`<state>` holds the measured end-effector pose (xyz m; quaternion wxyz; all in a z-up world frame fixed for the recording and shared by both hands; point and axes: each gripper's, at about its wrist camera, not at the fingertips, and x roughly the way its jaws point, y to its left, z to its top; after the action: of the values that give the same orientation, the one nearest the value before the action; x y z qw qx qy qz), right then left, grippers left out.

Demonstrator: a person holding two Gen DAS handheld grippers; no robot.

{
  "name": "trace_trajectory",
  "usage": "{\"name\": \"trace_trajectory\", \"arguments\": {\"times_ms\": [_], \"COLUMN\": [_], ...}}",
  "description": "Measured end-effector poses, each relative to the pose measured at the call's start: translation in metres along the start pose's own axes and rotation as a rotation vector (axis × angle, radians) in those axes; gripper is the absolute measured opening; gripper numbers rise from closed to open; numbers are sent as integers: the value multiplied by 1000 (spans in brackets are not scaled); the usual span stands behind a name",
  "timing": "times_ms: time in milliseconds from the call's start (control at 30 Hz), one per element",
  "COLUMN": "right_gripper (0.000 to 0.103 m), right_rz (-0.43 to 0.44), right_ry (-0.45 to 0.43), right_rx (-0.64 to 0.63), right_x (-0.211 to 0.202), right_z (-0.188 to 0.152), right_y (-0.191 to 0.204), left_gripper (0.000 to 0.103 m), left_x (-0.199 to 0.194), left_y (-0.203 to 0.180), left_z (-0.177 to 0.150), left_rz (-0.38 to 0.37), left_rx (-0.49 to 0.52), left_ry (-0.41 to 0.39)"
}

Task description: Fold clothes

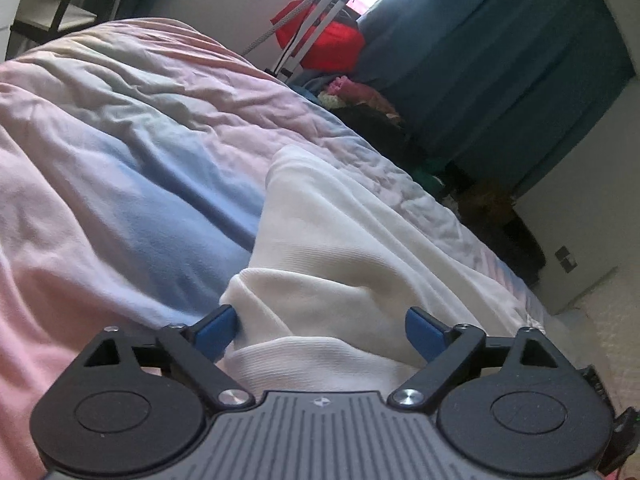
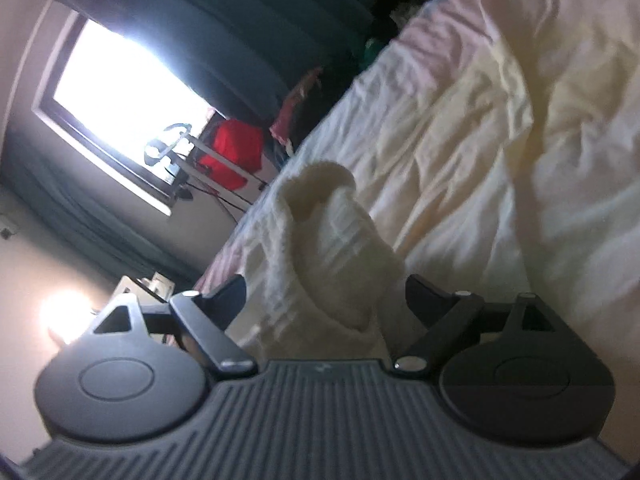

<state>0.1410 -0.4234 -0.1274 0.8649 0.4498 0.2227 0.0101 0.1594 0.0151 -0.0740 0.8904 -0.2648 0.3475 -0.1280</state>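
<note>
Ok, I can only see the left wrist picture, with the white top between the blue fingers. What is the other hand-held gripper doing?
Observer: The right hand-held gripper is low over the bed, with a rolled-up hump of the white garment between its fingers.
Operator: Is it squeezing it?
Observer: No. Its jaws stand wide apart, open around the hump rather than shut on it.
Operator: Is there anything else I can't see?
Observer: Yes, a bright glow shines low against the wall, to the left of that gripper.
</note>
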Motion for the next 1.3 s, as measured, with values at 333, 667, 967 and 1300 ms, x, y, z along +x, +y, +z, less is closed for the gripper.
{"name": "trace_trajectory", "arguments": {"times_ms": [333, 667, 967, 1300], "right_gripper": [90, 40, 36, 36], "right_rz": [62, 22, 44, -69], "right_ry": [203, 94, -35, -224], "right_rx": [-109, -195, -125, -7], "right_x": [42, 17, -56, -145], "right_z": [-24, -25, 30, 162], "right_y": [10, 39, 62, 7], "left_gripper": [84, 32, 29, 29], "left_x": [29, 5, -22, 66], "left_y": [22, 2, -70, -265], "left_z": [-2, 0, 2, -1], "left_rz": [-5, -64, -263, -381], "left_rx": [-86, 18, 95, 174], "left_ry": [82, -32, -89, -23]}}
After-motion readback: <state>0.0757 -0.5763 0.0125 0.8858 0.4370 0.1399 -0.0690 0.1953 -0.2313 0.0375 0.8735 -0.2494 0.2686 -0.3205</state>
